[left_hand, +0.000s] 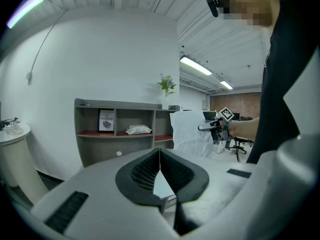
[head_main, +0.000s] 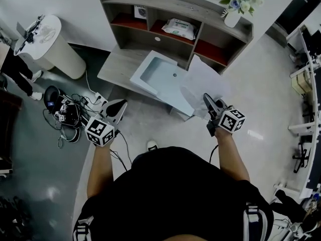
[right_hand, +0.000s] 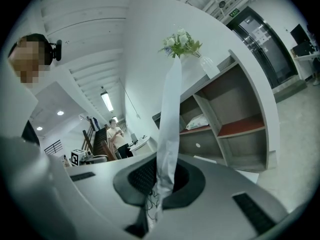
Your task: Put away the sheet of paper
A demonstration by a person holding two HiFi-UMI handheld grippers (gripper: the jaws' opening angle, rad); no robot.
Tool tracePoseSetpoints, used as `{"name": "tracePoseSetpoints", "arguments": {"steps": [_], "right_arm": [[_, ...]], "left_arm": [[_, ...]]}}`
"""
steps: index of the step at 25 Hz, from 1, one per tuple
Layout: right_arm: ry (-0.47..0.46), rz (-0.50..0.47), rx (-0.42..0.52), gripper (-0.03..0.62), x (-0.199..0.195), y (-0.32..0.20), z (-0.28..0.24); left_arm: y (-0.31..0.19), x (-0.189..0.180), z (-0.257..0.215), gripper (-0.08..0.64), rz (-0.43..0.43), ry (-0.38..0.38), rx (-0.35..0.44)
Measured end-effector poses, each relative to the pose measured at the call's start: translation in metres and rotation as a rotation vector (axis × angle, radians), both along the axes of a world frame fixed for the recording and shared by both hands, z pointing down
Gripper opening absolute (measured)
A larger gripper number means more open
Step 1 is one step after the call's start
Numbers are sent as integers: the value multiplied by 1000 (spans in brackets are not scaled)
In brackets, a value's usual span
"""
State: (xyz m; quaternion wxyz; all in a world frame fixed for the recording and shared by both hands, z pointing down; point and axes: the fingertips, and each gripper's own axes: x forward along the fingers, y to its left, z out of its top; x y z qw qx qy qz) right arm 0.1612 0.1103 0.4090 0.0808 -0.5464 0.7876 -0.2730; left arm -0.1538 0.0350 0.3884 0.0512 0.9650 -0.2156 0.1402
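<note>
My right gripper point(head_main: 207, 100) is shut on the lower edge of the white sheet of paper point(head_main: 199, 83), which stands up crumpled in front of the shelf desk point(head_main: 120, 64). In the right gripper view the sheet point(right_hand: 170, 119) rises edge-on from between the pads of the right gripper point(right_hand: 161, 176). My left gripper point(head_main: 119, 106) hangs to the left of the desk, its jaws shut with nothing between them point(left_hand: 159, 156). From the left gripper view, the paper point(left_hand: 189, 132) and the right gripper point(left_hand: 207, 127) show to the right. A pale blue drawer point(head_main: 159, 74) is pulled open from the desk.
The shelf unit point(head_main: 175, 14) holds a wipes pack point(head_main: 179, 28) and a framed picture point(head_main: 141, 11); a vase of flowers point(head_main: 235, 11) stands on top. A white round stand point(head_main: 50, 43) and tangled cables point(head_main: 70, 115) lie left. A person point(right_hand: 114, 131) stands in the background.
</note>
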Motion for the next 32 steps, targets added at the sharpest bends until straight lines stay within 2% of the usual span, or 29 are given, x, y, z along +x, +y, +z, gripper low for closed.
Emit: {"name": "tracePoseSetpoints", "arguments": {"steps": [15, 23, 32], "right_arm": [[-24, 42, -15, 14, -51, -61, -2], [-24, 34, -12, 14, -80, -78, -2], [0, 19, -7, 15, -92, -76, -10]], "left_arm": [[-76, -37, -8, 21, 41, 28, 26], [-90, -62, -9, 21, 49, 31, 32], [-84, -74, -12, 21, 37, 58, 44]]}}
